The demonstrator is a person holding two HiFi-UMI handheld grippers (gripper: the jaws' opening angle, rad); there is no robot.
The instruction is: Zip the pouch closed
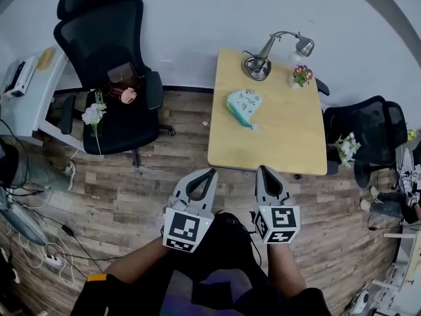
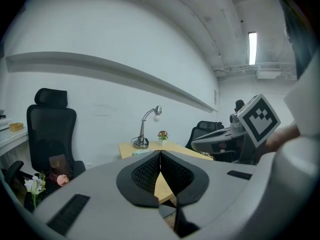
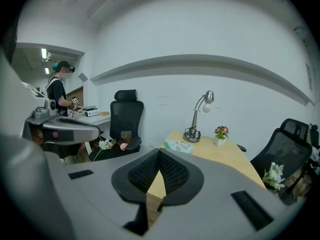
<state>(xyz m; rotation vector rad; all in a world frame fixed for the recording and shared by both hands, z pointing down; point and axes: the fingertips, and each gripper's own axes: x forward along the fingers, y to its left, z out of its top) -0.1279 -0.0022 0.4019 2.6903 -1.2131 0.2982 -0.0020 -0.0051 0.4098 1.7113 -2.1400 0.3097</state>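
Note:
A pale green patterned pouch (image 1: pixel 242 105) lies on the left part of a small wooden table (image 1: pixel 276 143); in the right gripper view the pouch (image 3: pixel 178 145) shows beyond the jaws, on the same table (image 3: pixel 220 156). My left gripper (image 1: pixel 212 172) and right gripper (image 1: pixel 262 169) hover side by side over the floor, short of the table's near edge, both shut with nothing between their jaws. In the left gripper view the shut left gripper (image 2: pixel 160 153) hides most of the table (image 2: pixel 172 147), and the right gripper's marker cube (image 2: pixel 258 119) shows at the right.
A desk lamp (image 1: pixel 271 53) and a small flower pot (image 1: pixel 302 75) stand at the table's far edge. A black office chair (image 1: pixel 113 78) with small items stands left, another (image 1: pixel 368 133) right. Cables (image 1: pixel 46 242) lie on the wooden floor at left. A person (image 3: pixel 59 91) stands far left.

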